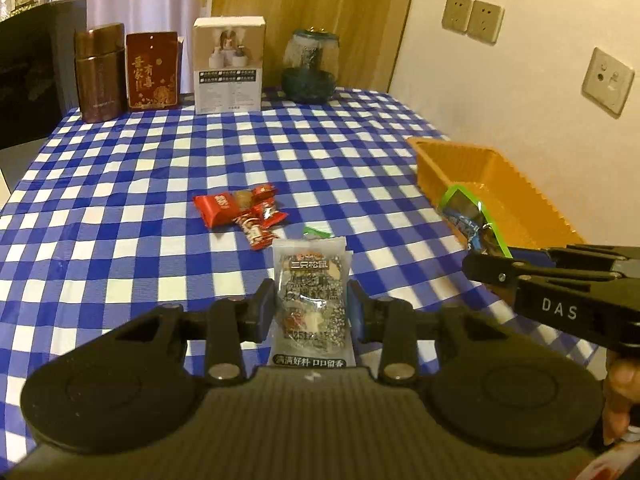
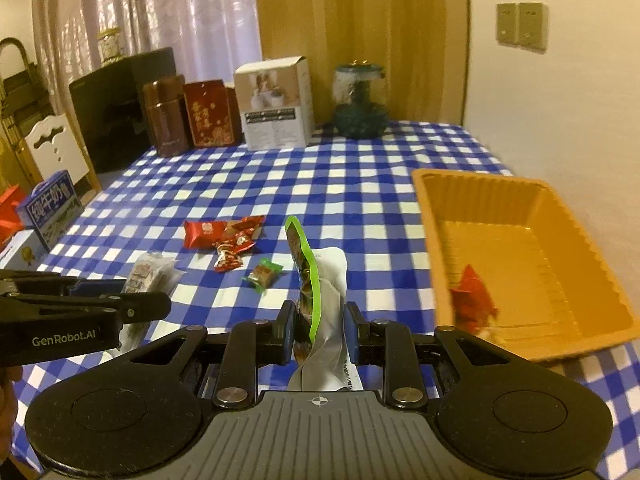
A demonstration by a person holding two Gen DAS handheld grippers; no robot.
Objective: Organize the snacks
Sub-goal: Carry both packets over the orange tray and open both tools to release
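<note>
While the left claw (image 1: 312, 312) pinches a clear snack packet (image 1: 310, 280), the right claw (image 2: 316, 332) clamps a green-edged packet (image 2: 306, 276).

Right tool (image 2: 318, 330) grips a green-edged packet (image 2: 310, 280) beside the orange tray (image 2: 520, 200).

The left black plastic hand-held gripper (image 1: 311, 304) is level, its blue-padded fingers (image 1: 267, 312) pressed against both sides of a clear speckled snack packet (image 1: 310, 280). To its right, the right black plastic hand-held gripper (image 2: 316, 326) clamps a green-edged foil snack pouch (image 2: 306, 276) upright between its blue-padded fingers (image 2: 352, 328).
</note>
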